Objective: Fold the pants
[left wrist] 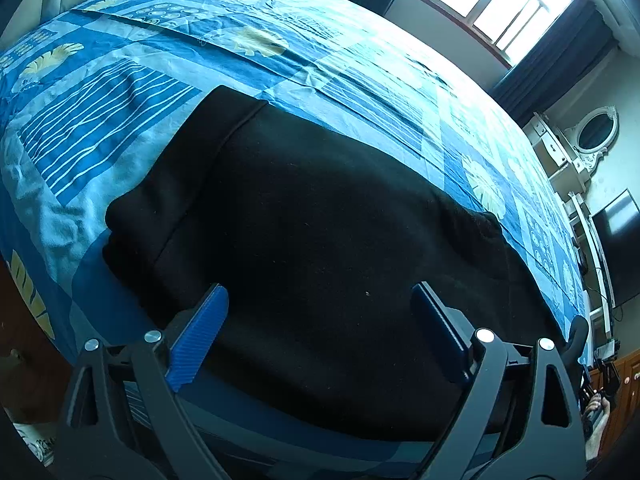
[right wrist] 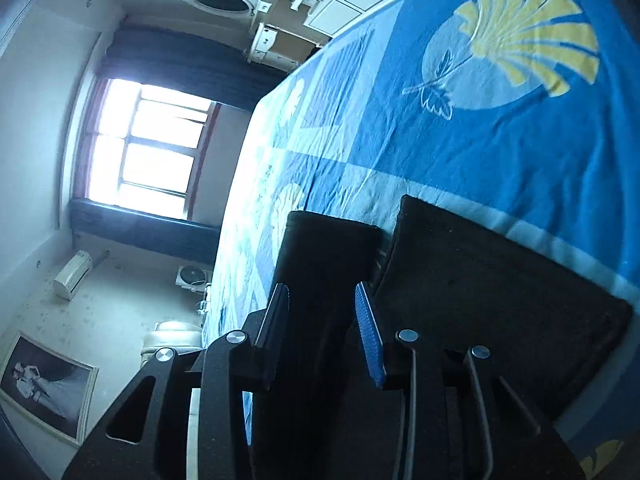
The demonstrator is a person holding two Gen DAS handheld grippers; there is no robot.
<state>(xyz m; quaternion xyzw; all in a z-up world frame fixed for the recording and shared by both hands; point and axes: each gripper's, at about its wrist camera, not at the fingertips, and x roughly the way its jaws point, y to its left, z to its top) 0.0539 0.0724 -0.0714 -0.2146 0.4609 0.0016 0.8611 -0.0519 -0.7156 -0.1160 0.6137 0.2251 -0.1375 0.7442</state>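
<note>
Black pants [left wrist: 304, 216] lie spread on a bed with a blue patterned sheet [left wrist: 120, 92]. My left gripper [left wrist: 320, 300] is open, its blue pads [left wrist: 200, 332] wide apart just above the near part of the pants, holding nothing. In the right wrist view, rolled sideways, my right gripper [right wrist: 322, 300] hovers over the black pants [right wrist: 480, 280], where two leg ends [right wrist: 328, 248] lie side by side on the sheet [right wrist: 500, 140]. Its fingers [right wrist: 370, 336] stand partly apart with dark cloth behind the gap; whether any fabric is pinched does not show.
The bed's near edge runs along the bottom left of the left wrist view, with a dark floor [left wrist: 24, 340] below. A window [left wrist: 492, 4], dark curtains [left wrist: 560, 68], a white dresser with oval mirror [left wrist: 596, 132] and a TV [left wrist: 620, 248] stand beyond the bed.
</note>
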